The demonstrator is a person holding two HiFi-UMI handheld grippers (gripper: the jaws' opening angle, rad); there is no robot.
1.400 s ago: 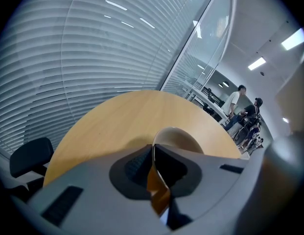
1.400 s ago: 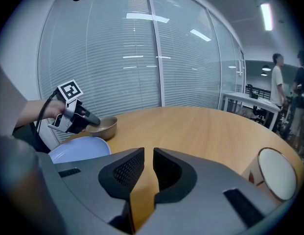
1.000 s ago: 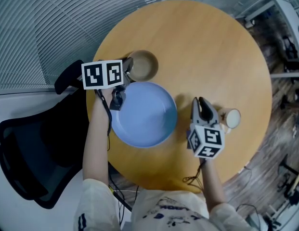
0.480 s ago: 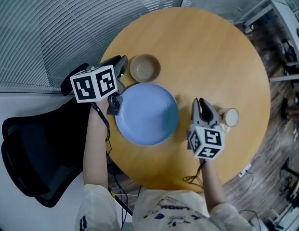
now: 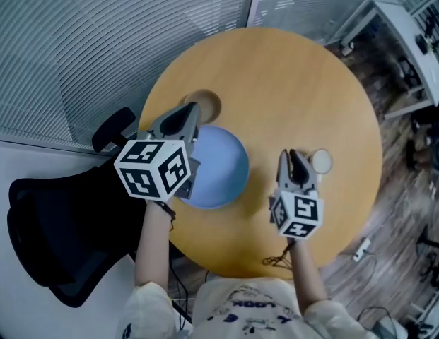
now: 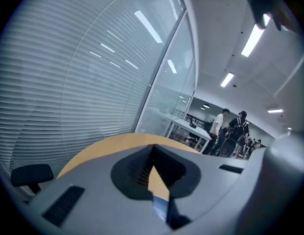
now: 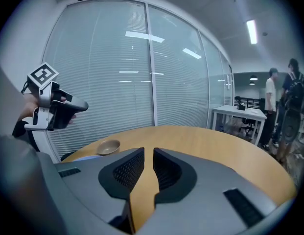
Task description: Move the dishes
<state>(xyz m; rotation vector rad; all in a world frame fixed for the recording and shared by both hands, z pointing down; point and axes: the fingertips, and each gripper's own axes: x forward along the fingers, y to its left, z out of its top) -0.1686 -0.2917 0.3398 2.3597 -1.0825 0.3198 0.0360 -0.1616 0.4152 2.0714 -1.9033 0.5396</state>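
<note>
here, round blue plate (image 5: 225, 167) on smooth round wooden table (image 5: 297, 90)

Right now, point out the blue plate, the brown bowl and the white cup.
blue plate (image 5: 223, 167): head view, its bare middle.
brown bowl (image 7: 108, 147): right gripper view, its inside.
white cup (image 5: 321, 162): head view, its top.

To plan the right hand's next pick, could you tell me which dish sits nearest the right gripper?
The small white cup, just beside the right gripper; the blue plate and the tan bowl lie farther off, across the table.
</note>
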